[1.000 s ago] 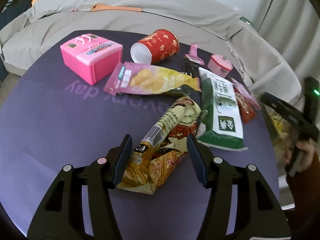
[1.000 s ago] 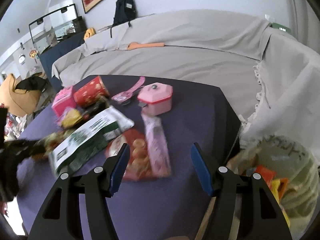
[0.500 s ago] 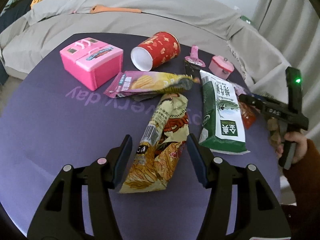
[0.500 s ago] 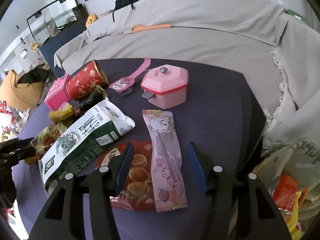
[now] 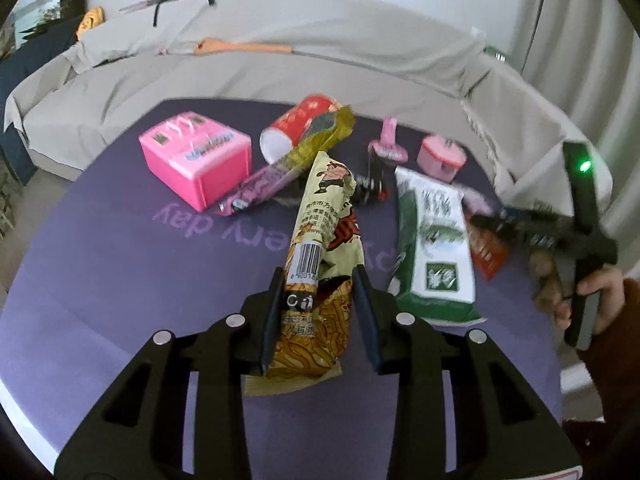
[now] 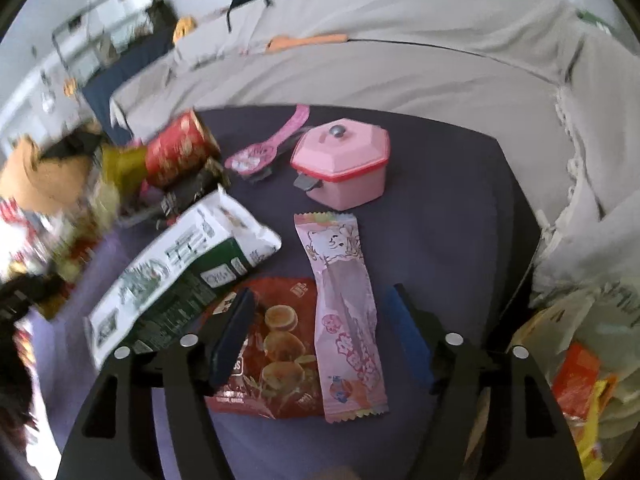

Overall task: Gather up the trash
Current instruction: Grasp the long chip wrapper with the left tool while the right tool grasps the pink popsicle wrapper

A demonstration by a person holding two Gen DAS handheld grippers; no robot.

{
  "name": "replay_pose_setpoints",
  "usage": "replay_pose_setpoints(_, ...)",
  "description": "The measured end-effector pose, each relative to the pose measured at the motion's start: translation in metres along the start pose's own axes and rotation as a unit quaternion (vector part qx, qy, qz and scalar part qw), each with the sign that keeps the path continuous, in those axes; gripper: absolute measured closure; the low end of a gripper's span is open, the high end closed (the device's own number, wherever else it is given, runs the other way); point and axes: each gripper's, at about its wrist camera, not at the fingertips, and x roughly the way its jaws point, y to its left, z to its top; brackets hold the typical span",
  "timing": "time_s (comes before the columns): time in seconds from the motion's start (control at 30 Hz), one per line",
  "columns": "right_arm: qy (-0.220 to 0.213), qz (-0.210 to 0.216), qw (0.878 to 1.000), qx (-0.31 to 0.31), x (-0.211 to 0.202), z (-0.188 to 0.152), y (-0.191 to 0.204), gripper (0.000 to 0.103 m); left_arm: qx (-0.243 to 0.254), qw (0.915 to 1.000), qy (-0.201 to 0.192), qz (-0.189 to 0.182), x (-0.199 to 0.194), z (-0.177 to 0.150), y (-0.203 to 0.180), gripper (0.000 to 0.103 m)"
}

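The left gripper (image 5: 318,320) is closing on a yellow snack bag (image 5: 320,280) — pads pinching its lower end above the purple table (image 5: 100,280). The right gripper (image 6: 320,332) is opening, spread over 2 wrappers — a pink wrapper (image 6: 344,304) and a red packet (image 6: 280,344).

Both views lit by soft, even daylight; no hard shadows on the purple table (image 5: 100,264). Curtain (image 5: 576,40) at upper right of the left view is brightest. Strong fisheye bending: sofa (image 6: 400,60) curves into an arc, dark vignette at all corners. Left view mostly sharp in the middle; the green bag (image 5: 436,248) and the far gripper (image 5: 540,236) are smeared. Right view: left edge heavily motion-blurred, red cup (image 6: 180,154) soft, pink wrapper (image 6: 344,300) crisp.
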Motion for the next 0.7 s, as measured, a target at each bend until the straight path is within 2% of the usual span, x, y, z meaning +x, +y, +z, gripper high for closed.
replay_pose_setpoints(0.07, 0.006, -0.014, 1.000, -0.017, 0.001, 0.001, 0.006, 0.037, -0.006, 0.9999, -0.009, -0.009, -0.008, 0.003, -0.003, 0.071)
replay_pose_setpoints(0.17, -0.006, 0.003, 1.000, -0.006, -0.001, 0.005, 0.002, 0.037, -0.007, 0.9996, -0.022, -0.012, -0.017, 0.008, -0.009, 0.071)
replay_pose_setpoints(0.23, -0.015, 0.012, 1.000, -0.003, -0.006, 0.006, 0.000, 0.055, -0.004, 0.9994, -0.033, -0.009, -0.022, 0.012, -0.014, 0.071)
replay_pose_setpoints(0.27, -0.014, 0.013, 1.000, -0.007, -0.007, 0.007, 0.001, 0.078, -0.002, 0.9993, -0.038, -0.007, -0.025, 0.014, -0.017, 0.071)
replay_pose_setpoints(0.3, -0.010, 0.012, 1.000, -0.011, -0.009, 0.008, 0.001, 0.086, -0.001, 0.9990, -0.043, -0.008, -0.028, 0.016, -0.019, 0.071)
replay_pose_setpoints(0.43, -0.037, -0.011, 0.999, -0.034, -0.036, 0.008, 0.008, 0.090, 0.004, 0.9981, -0.059, -0.013, -0.041, 0.022, -0.028, 0.071)
replay_pose_setpoints(0.7, -0.091, -0.022, 0.994, -0.055, -0.101, 0.009, 0.014, 0.090, 0.020, 0.9962, -0.081, -0.024, -0.061, 0.033, -0.050, 0.071)
